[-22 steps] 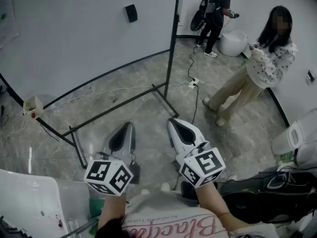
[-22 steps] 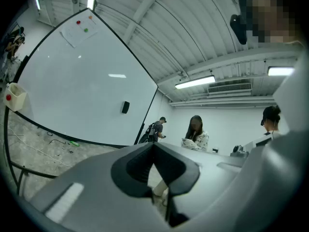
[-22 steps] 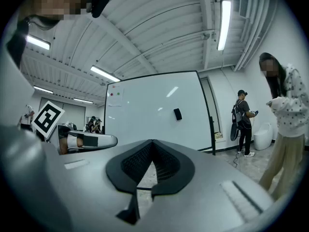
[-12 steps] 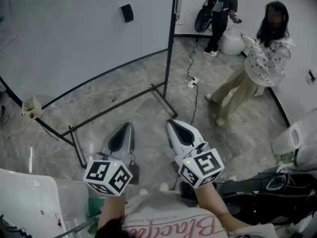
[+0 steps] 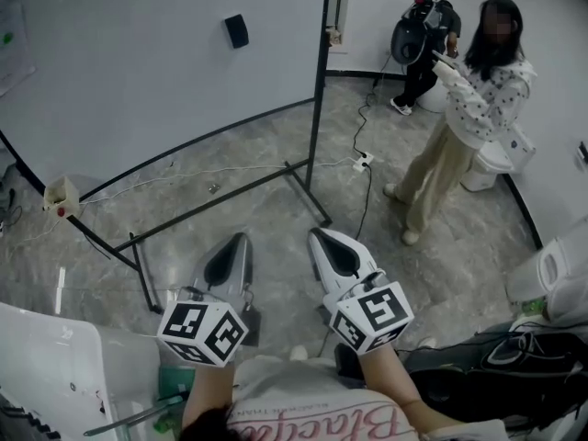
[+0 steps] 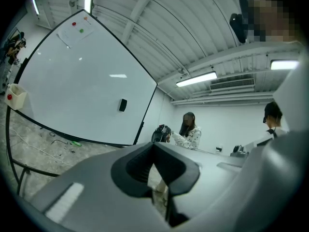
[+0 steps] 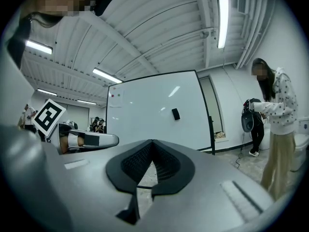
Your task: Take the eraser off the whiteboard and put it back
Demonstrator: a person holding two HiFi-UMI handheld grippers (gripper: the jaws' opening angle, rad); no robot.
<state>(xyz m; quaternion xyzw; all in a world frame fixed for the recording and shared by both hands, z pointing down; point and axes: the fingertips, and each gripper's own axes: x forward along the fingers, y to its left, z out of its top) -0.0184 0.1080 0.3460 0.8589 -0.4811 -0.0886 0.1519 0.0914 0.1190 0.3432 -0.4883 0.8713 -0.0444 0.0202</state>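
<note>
Shut tip to tip on the left gripper, with nothing caught between the pads. Shut the same way on the right gripper, likewise empty. Held low and close in front of the body, side by side and a little apart, both pointing level and forward, marker cubes nearest the chest, a bare forearm behind each. Aimed across a marbled floor toward the whiteboard, well short of it and touching nothing. Stuck flat to the whiteboard toward its right edge, clear of every corner: the eraser, small and dark, well apart from both grippers. At the board's lower left corner, a small pale box with a red dot. Beneath the board, the black bars of its stand, with a thin white cable trailing along the floor to a power strip just past the right post. Farther right, near the wall, a standing person in a dotted top and light trousers, and just behind, a second person bent over with a backpack.
</note>
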